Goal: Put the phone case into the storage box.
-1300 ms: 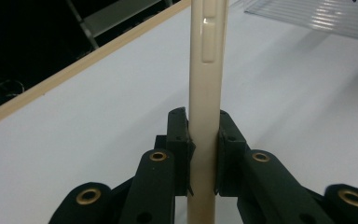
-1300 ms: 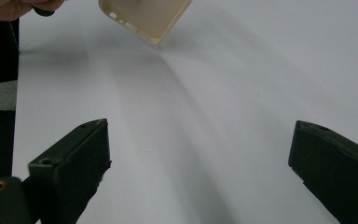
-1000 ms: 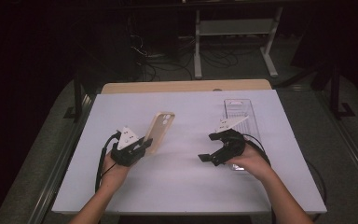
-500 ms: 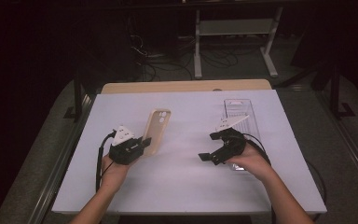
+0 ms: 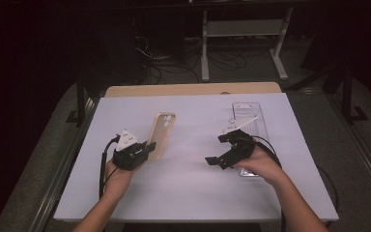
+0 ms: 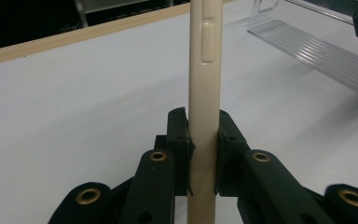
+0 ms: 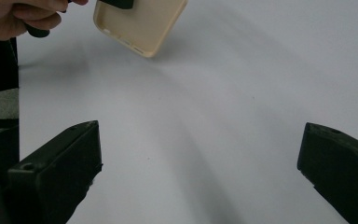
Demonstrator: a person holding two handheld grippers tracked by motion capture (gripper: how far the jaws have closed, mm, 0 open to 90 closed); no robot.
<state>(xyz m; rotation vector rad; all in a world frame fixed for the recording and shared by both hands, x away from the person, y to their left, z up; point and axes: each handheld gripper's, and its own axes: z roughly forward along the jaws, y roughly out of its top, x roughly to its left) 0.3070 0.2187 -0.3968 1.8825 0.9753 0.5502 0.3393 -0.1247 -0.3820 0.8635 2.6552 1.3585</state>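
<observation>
Holding the beige phone case (image 5: 161, 136) by its lower edge, your left tongs (image 6: 204, 149) keep it tilted above the bench (image 5: 188, 193), at 9 o'clock from your wide-open, empty right tongs (image 5: 226, 149). Expect light, flexible, slick plastic; grip the stiffer rim.

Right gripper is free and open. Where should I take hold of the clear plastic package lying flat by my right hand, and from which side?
Probably one long edge of the clear plastic package, approached from its inner side, toward the table's middle. It lies flat with its long axis running away from you, so the thin rim suits the right gripper, whose jaws stand wide open. The left gripper is occupied with the phone case.
</observation>
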